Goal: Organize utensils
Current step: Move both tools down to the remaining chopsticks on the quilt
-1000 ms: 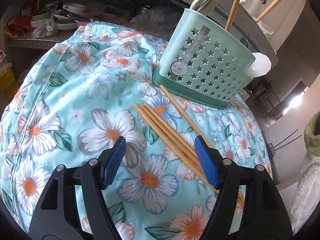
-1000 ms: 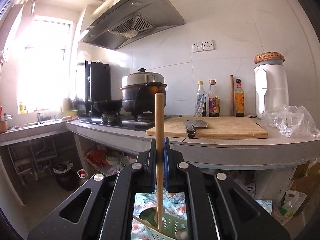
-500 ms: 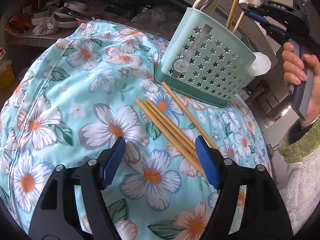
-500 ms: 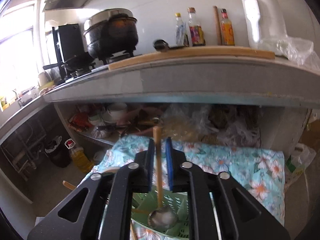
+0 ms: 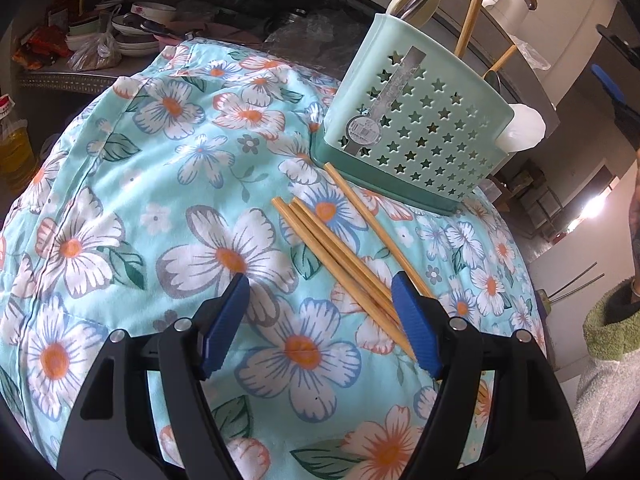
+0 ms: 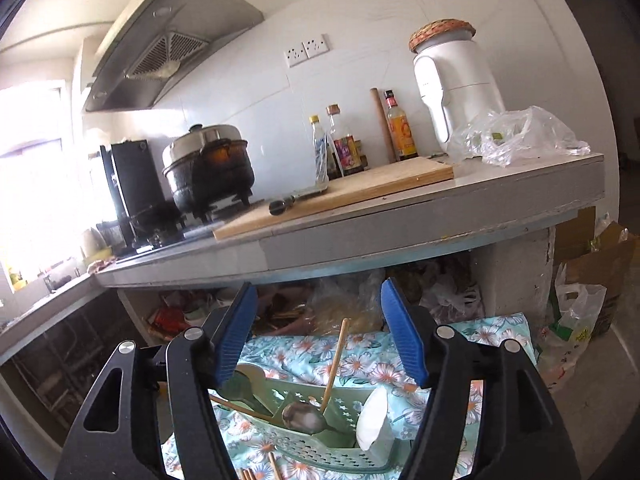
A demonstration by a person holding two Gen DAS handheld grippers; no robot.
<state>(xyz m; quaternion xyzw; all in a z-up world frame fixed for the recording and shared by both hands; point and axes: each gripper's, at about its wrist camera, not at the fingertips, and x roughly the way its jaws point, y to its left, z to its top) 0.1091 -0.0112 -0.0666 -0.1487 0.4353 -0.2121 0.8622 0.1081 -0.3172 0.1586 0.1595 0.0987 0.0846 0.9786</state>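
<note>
Released since a second ago, the wooden-handled ladle [image 6: 316,396] leans in the star-punched mint plastic holder [image 5: 416,128], upper right; right gripper [image 6: 316,332] opening, empty. Left gripper [image 5: 320,320] gapes empty over smooth bamboo chopsticks [image 5: 340,252] on floral cloth [image 5: 160,200]

Blown-out daylight from the window [image 6: 28,184] at left — sharp centre, fisheye-bent edges, dark corners.

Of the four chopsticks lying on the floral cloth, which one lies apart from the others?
The chopstick nearest the green holder, its tip almost at the base. The other three lie bunched side by side, farther left.
</note>
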